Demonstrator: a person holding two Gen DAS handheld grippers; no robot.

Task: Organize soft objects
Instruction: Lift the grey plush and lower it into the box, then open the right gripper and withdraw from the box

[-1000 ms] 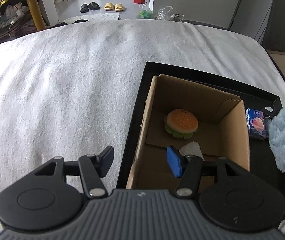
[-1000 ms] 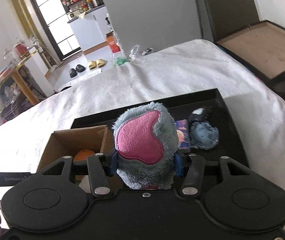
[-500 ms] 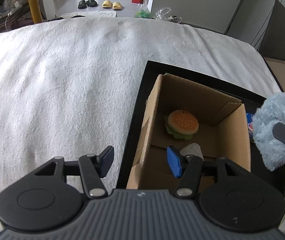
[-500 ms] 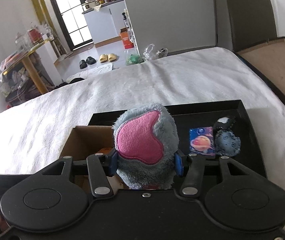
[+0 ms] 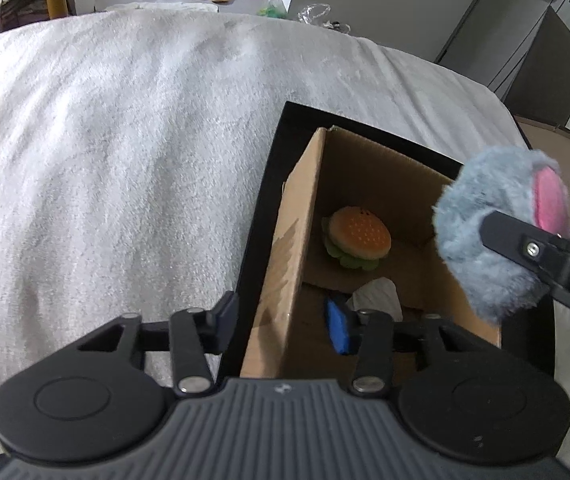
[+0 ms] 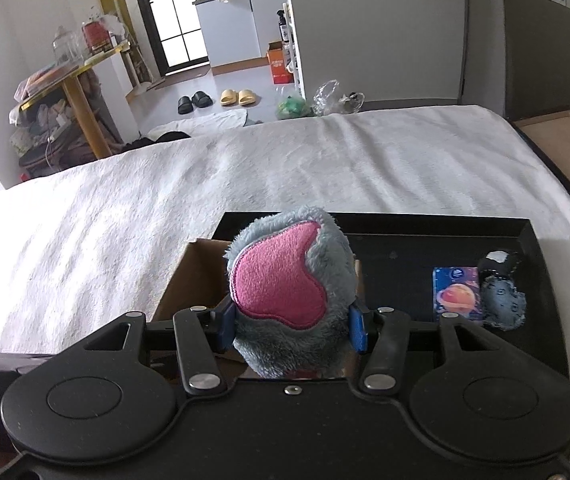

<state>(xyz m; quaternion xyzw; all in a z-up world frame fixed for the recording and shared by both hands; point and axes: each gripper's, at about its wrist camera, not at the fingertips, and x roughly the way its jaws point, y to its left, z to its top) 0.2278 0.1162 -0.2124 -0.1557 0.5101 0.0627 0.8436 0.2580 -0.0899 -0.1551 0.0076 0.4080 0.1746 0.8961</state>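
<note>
The right gripper (image 6: 292,328) is clamped on a grey plush toy with a pink patch (image 6: 291,280), its blue pads pressed into the fur on either side; in the left wrist view the same toy (image 5: 485,248) hangs above the right wall of the open cardboard box (image 5: 289,240), at about 3 o'clock in that frame. The left gripper (image 5: 283,326) holds nothing: its jaws stand apart, straddling the box's near-left wall, one finger outside over the black tray (image 5: 261,200) and the blue-padded one inside. In the box lie a burger plush (image 5: 357,238), near the centre, and a pale crumpled item (image 5: 377,298) at 6 o'clock of it, just beyond the blue pad. The box sits in the left part of the tray, which rests on a white blanket (image 5: 125,140). In the right wrist view, a small blue packet with a planet print (image 6: 457,294) lies on the tray floor at 3 o'clock of the held toy, touching a dark grey-blue plush (image 6: 503,296) on its right.
</note>
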